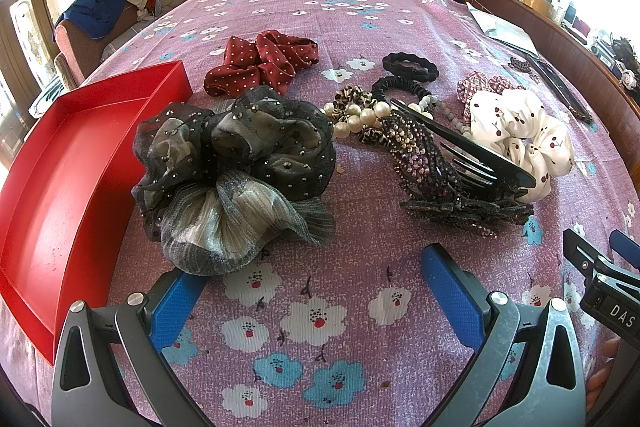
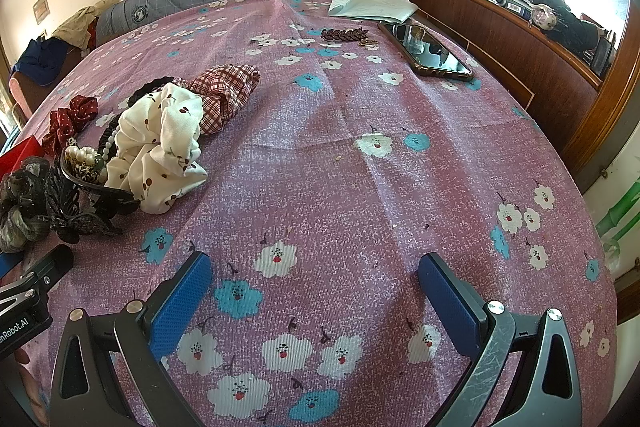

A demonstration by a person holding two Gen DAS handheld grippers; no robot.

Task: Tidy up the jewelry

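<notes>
A red tray (image 1: pixel 60 163) lies at the left on the purple flowered cloth. Beside it sits a big black and grey gauze scrunchie (image 1: pixel 236 167), just beyond my open, empty left gripper (image 1: pixel 312 291). Behind it lie a dark red dotted scrunchie (image 1: pixel 264 61), a pearl bracelet (image 1: pixel 360 117), black hair ties (image 1: pixel 410 65), a black hair claw with a beaded clip (image 1: pixel 452 163) and a white cherry scrunchie (image 1: pixel 520 135). My right gripper (image 2: pixel 316 287) is open and empty over bare cloth, right of the white scrunchie (image 2: pixel 160 143) and a red plaid scrunchie (image 2: pixel 224 91).
A phone (image 2: pixel 426 51), a small brown leaf clip (image 2: pixel 344 35) and folded paper (image 2: pixel 372 5) lie at the far right of the cloth. A wooden headboard shelf (image 2: pixel 520 39) runs along the right. The right gripper's body shows in the left wrist view (image 1: pixel 608 279).
</notes>
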